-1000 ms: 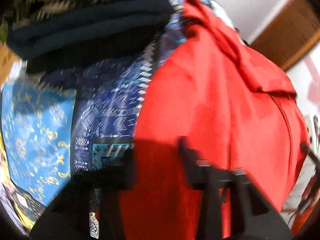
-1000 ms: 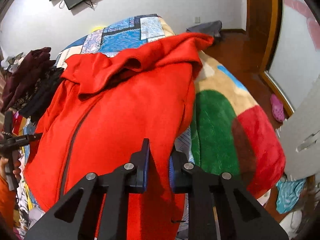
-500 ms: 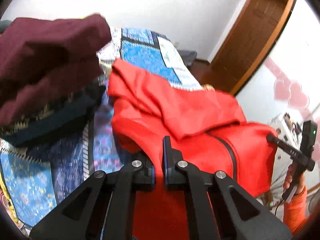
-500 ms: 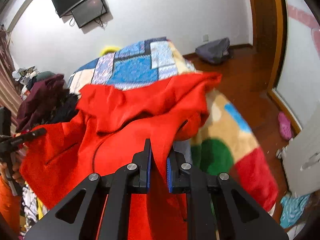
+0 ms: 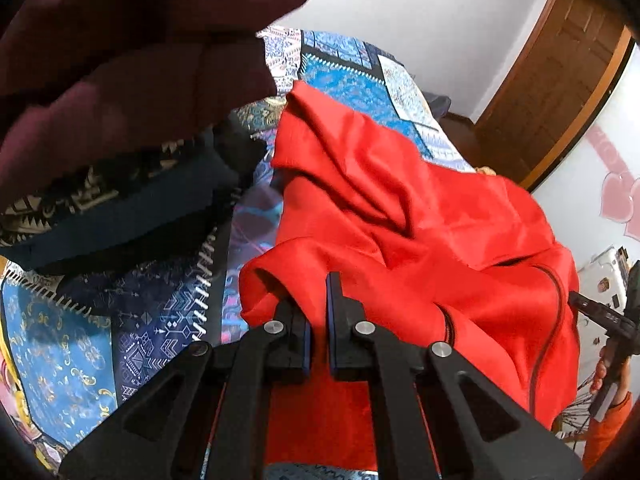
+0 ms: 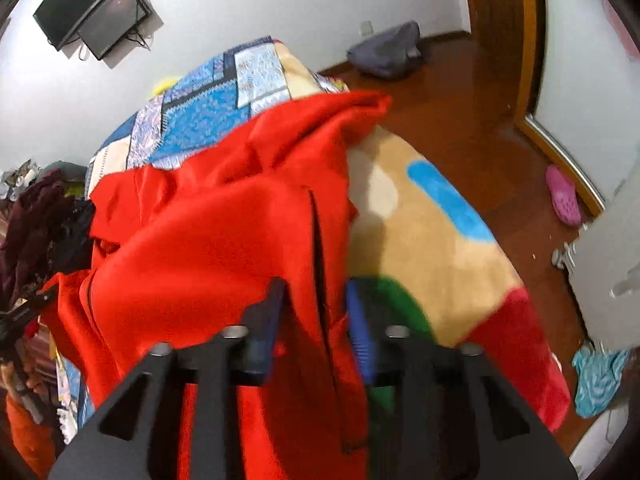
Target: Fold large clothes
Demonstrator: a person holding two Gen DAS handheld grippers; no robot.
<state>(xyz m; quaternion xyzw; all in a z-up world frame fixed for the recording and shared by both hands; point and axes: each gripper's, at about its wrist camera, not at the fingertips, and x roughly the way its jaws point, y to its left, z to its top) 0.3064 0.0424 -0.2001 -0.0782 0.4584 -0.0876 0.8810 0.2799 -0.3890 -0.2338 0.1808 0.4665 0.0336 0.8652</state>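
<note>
A large red zip jacket (image 5: pixel 400 216) lies folded over itself on the patchwork bed cover (image 5: pixel 352 76). My left gripper (image 5: pixel 317 300) is shut on the jacket's near edge, by a rolled fold. In the right wrist view the jacket (image 6: pixel 208 248) fills the middle. My right gripper (image 6: pixel 316 304) is open, its fingers standing on either side of the jacket's edge by a dark pocket slit. The right gripper also shows at the right edge of the left wrist view (image 5: pixel 600 312).
A stack of folded dark clothes, maroon on top (image 5: pixel 120 72), sits on the bed at the left. A colourful fleece blanket (image 6: pixel 448 248) covers the bed's right side. A pink slipper (image 6: pixel 564 196) and a grey bag (image 6: pixel 384 52) lie on the wooden floor.
Both grippers carried the jacket's bottom edge forward over the jacket. The right gripper's jaws have opened around the cloth. The left gripper stays shut on it.
</note>
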